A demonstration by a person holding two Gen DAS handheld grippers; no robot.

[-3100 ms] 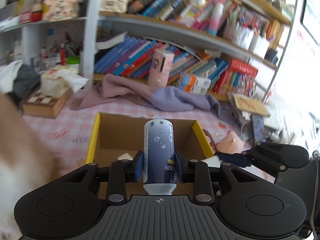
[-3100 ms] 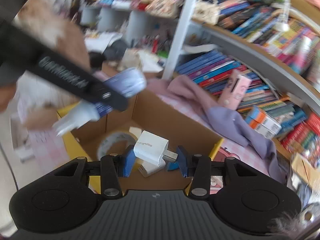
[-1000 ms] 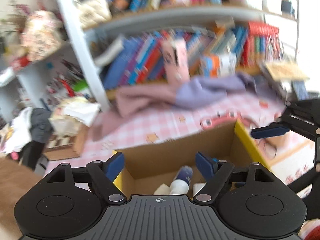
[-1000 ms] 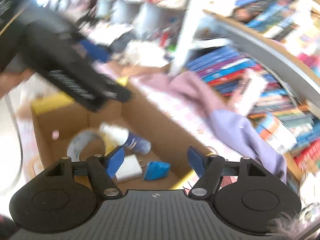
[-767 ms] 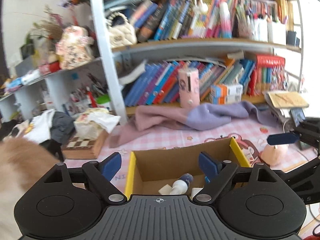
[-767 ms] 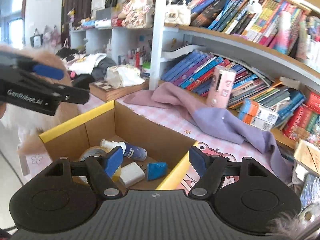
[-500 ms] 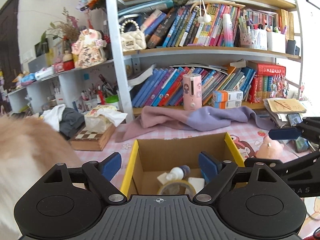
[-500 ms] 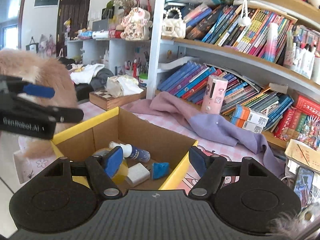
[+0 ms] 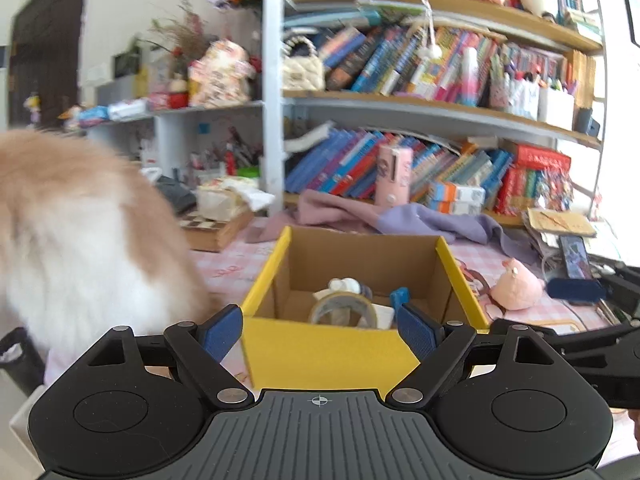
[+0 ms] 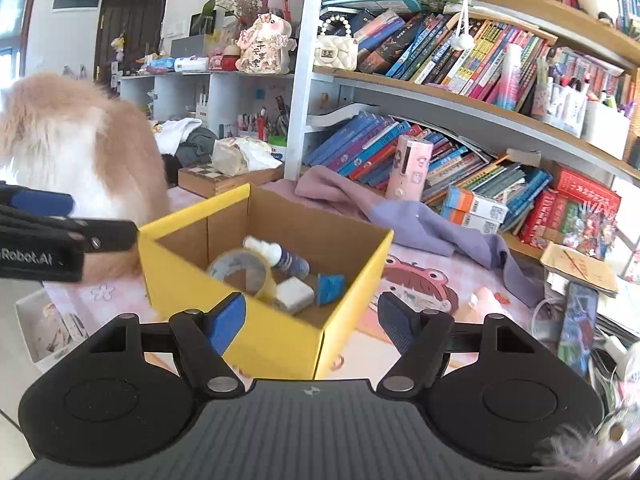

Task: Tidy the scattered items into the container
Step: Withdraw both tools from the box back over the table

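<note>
A yellow cardboard box (image 9: 264,280) (image 10: 184,216) stands on the pink checked table. Inside it lie a tape roll (image 9: 340,312) (image 10: 240,272), a blue-and-white bottle (image 10: 286,260), a white charger (image 10: 294,294) and a small blue item (image 10: 330,282). My left gripper (image 9: 319,332) hangs open in front of the box's near wall, nothing between its pads. My right gripper (image 10: 310,322) is open too, over the box's near corner and holding nothing. A pink plush toy (image 9: 516,286) lies on the table right of the box. One of the left gripper's fingers (image 10: 112,232) shows at the left edge of the right wrist view.
A fluffy orange-and-white animal (image 9: 80,240) (image 10: 80,140) stands close to the box's left side. Behind the box are a purple cloth (image 10: 420,220), a pink cylinder (image 10: 408,168) and full bookshelves. A chessboard box (image 10: 216,178) sits at the back left, papers and a phone (image 9: 574,254) at the right.
Three seconds ago the left gripper held the bottle and the right the white charger; both now lie in the box. Both grippers have drawn back from the box, open.
</note>
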